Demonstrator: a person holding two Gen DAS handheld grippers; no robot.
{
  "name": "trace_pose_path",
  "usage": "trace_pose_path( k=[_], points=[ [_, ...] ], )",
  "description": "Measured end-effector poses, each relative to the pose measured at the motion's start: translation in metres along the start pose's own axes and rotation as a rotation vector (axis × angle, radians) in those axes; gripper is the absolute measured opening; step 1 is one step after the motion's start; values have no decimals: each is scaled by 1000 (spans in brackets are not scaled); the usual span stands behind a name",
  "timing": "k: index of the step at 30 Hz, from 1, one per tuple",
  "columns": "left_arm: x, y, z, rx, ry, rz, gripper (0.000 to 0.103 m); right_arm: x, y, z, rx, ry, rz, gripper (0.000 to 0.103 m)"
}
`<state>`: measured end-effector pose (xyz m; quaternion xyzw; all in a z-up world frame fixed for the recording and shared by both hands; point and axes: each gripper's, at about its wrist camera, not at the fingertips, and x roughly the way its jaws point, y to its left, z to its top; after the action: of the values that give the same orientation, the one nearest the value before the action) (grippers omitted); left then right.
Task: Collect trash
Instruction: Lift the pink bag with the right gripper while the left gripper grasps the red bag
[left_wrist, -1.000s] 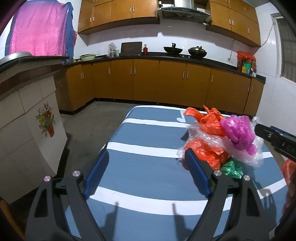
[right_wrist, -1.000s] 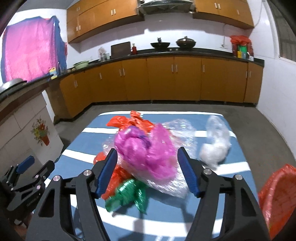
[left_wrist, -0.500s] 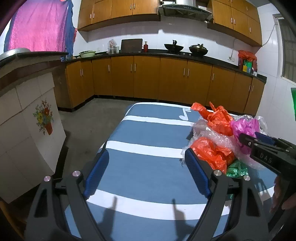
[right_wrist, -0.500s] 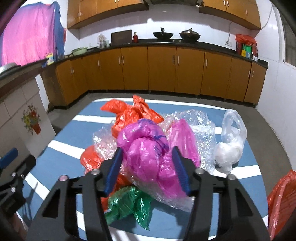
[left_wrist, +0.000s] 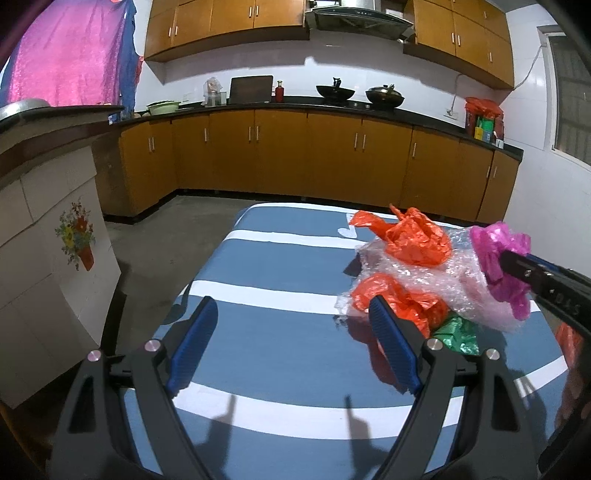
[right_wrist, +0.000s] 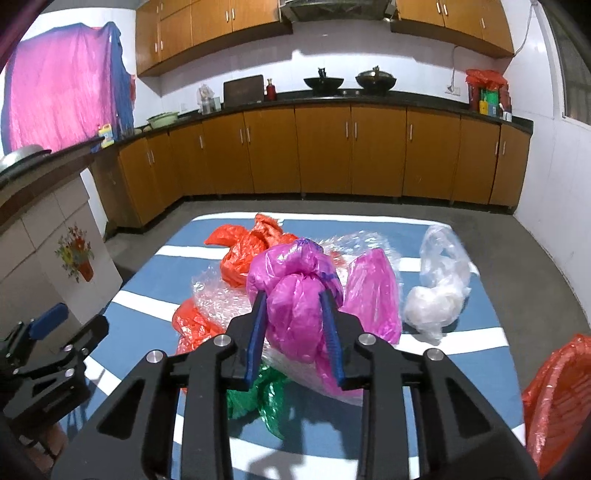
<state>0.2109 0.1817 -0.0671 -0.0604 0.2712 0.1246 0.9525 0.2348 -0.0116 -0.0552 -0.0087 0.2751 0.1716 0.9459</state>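
Right gripper (right_wrist: 293, 295) jaws just closed in, pads now squeezing pink bag (right_wrist: 295, 291) atop the trash pile, mid table (left_wrist: 280, 347). Left gripper (left_wrist: 291, 325) wide, holding nothing, over bare cloth left of pile

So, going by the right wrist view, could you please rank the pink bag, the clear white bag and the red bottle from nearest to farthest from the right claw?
1. Pink bag: between the right claw's pads, pressed.
2. Clear white bag: to the right, on the striped table.
3. Red bottle: far back on the counter.
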Motion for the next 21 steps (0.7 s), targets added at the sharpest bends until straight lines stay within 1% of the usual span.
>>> trace_pose_path(
  k=[3,8,10,12,15,19,21],
  points=[
    [3,-3,4,2,-1,-22,82,-14,-13,0,19,-22,-20,30],
    [15,-29,27,17,-9,-88,82,-27,-40,1,46,-40,-81,30],
    [28,-44,40,19,3,-118,80,-28,-49,0,63,-38,-96,30],
    [41,-57,51,25,21,-145,76,-28,-59,-1,76,-34,-110,30],
    [60,-75,60,37,46,-167,70,-27,-67,-5,85,-29,-120,30],
    [86,-96,66,46,102,-184,71,-23,-74,-7,90,-20,-119,30],
    [96,-105,68,58,118,-179,72,-19,-76,-8,90,-14,-119,30]
  ],
)
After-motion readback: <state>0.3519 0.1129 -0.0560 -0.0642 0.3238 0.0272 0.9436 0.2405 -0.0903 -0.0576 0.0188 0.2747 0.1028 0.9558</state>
